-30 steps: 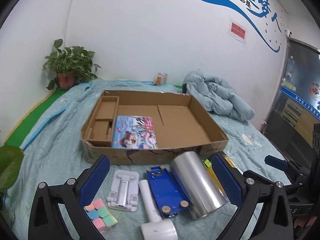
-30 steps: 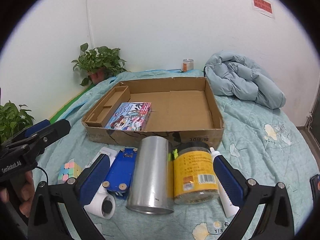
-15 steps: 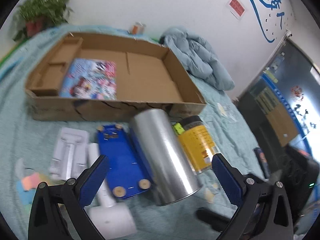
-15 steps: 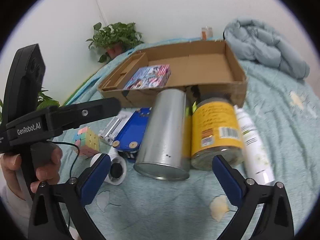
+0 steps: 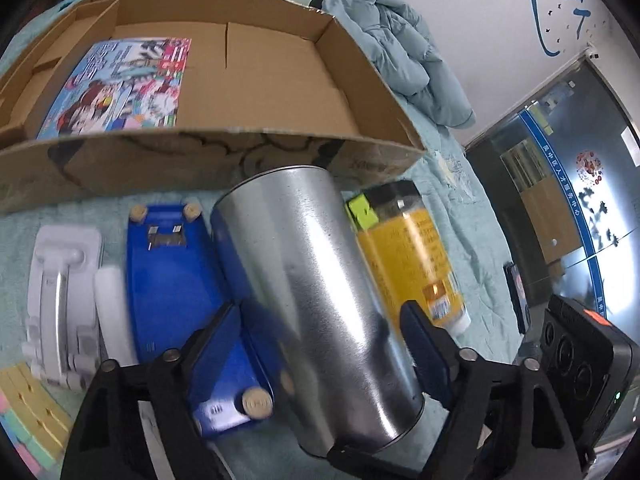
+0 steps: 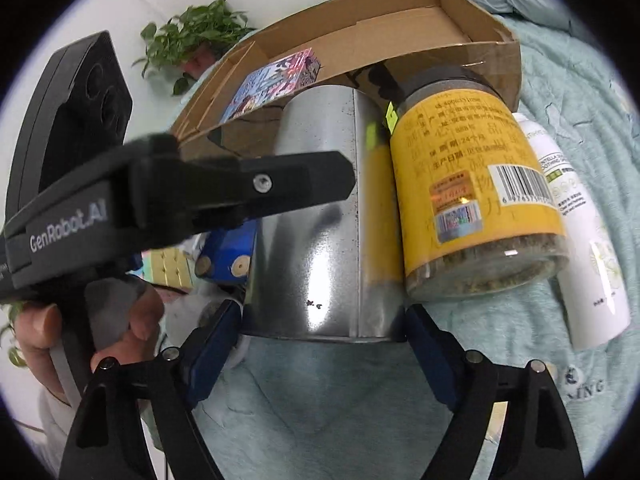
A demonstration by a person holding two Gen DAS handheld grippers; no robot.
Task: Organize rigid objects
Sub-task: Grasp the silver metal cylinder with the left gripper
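A silver tin lies on its side on the bedspread, just in front of a shallow cardboard box. My left gripper straddles the tin near its open end and its jaws are closing; the blue pads stand close to its sides, with no clear press. My right gripper flanks the tin at its near rim, jaws also closing, pads at the rim's edges. A yellow-labelled jar lies against the tin's right side. A picture box sits inside the cardboard box.
Left of the tin lie a blue device with cork feet, a white stand and a pastel cube. A white bottle lies right of the jar. A bunched quilt is behind. A hand holds the left gripper's handle.
Both grippers have dropped toward the silver tin and tipped downward, and their jaws have narrowed around it. The left gripper's black body now crosses the right wrist view above the tin.
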